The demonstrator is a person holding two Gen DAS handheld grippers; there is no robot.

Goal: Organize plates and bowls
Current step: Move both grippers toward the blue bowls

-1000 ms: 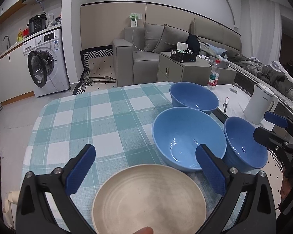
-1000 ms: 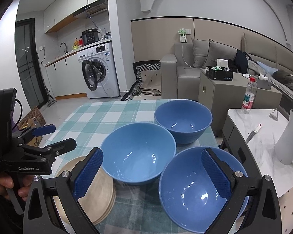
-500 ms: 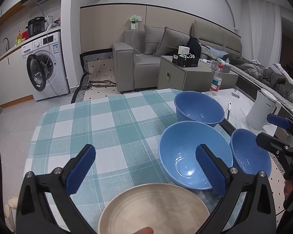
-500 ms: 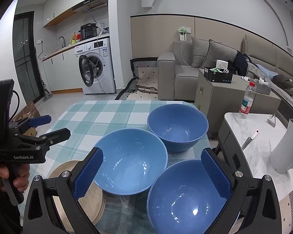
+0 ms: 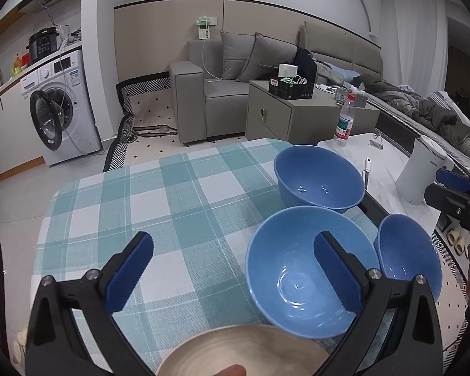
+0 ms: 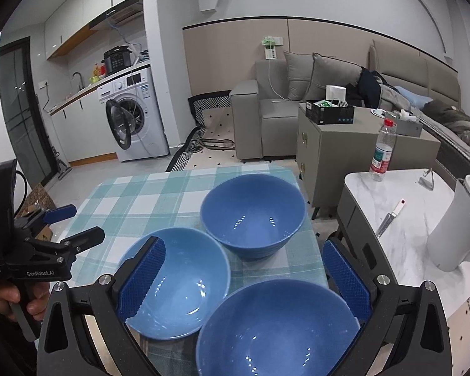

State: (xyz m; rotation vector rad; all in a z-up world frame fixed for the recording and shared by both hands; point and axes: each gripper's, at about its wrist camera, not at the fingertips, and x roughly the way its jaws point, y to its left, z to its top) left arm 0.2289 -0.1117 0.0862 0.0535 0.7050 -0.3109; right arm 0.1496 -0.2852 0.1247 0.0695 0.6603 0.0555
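three blue bowls (image 6: 250,216) crowd our table's (image 5: 172,200) right edge, both grippers (image 5: 232,274) (image 6: 244,279) spread wide, yet only our left view shows the beige plate (image 5: 244,351) at the near edge.

Black gripper frames with silver screws, ribbed blue pads (image 6: 144,277), white "GenRobot.AI" lettering, bare-skinned hand (image 6: 7,299).

Blue bowls (image 6: 253,216) glossy glazed ceramic, specular highlights. Beige plate (image 5: 244,352) matt, faint concentric ridges. Checked tablecloth (image 5: 159,206) woven cloth, matt. Side table top (image 6: 401,219) polished marble-look. Gripper pads (image 6: 142,279) blue textured rubber-like; frames matt black plastic.
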